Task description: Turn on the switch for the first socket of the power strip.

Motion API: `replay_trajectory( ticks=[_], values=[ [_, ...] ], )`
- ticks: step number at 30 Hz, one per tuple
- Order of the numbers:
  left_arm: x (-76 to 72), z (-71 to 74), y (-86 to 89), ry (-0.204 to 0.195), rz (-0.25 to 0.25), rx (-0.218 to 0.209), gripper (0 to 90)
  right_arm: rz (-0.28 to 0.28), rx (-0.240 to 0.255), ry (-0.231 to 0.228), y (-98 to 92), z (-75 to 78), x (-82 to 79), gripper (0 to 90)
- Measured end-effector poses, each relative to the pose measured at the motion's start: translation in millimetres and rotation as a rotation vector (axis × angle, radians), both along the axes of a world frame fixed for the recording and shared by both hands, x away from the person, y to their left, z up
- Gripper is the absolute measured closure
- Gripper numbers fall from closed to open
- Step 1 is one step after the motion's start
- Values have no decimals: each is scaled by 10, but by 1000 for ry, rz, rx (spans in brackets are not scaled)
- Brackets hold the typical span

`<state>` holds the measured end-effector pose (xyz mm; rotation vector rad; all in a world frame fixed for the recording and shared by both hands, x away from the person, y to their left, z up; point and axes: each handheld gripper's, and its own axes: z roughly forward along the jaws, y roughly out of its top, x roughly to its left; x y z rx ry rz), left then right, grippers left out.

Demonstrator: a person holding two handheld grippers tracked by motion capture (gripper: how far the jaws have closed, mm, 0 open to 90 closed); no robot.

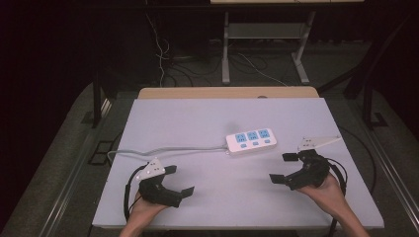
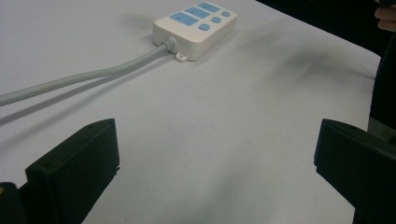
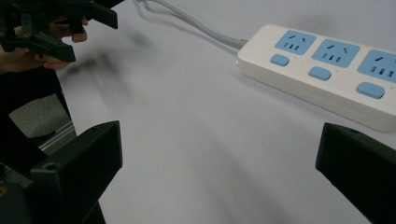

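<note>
Hidden or cut off: in my left gripper view the far end of the power strip (image 2: 195, 27) ran out of the top edge, and in my right gripper view its right end was cut by the frame; the grey cable (image 1: 163, 150) left the left gripper view at the left edge. The room beyond the desk (image 1: 197, 123) was too dark to make out, apart from some table legs and loose wires on the floor.

Power strip: it lay flat on the pale desk, a little right of centre in the high view (image 1: 251, 141), white with three blue sockets and three blue buttons (sockets facing up). Its cable ran leftward across the desk toward the left edge.

Left gripper (image 1: 179, 181): I held it low near the front left of the desk, jaws wide apart with bare desk between them. The strip lay well ahead of them, apart from both.

Right gripper (image 1: 283, 168): held near the front right, jaws spread wide, nothing between them. The strip (image 3: 327, 70) lay just ahead and toward my right jaw, not touching.

Other hand: in the right gripper view my left hand (image 3: 28, 51) and its gripper showed at the upper left, partly cut off.
</note>
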<state>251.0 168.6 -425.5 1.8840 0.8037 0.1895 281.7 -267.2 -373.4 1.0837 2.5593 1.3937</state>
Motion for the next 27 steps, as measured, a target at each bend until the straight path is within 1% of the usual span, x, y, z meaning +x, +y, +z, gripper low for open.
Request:
replay_trajectory(
  ticks=[9,10,12,13,14,20,27],
  values=[
    [6,0,13,0,5,-2,0,12,-14,-1,47,88,138,2],
    [7,-1,14,1,5,-2,0,16,-22,1,65,116,170,2],
    [9,-3,15,1,5,-1,0,21,-26,-2,72,127,184,2],
    [9,-3,16,1,6,-1,0,29,-33,0,97,165,221,2],
    [9,-2,16,1,6,-3,0,29,-33,0,97,165,221,2],
    [9,-2,22,1,9,-5,0,51,-55,-10,184,266,335,2],
    [12,-3,26,3,7,-5,0,62,-73,-5,252,297,428,2]
  ],
)
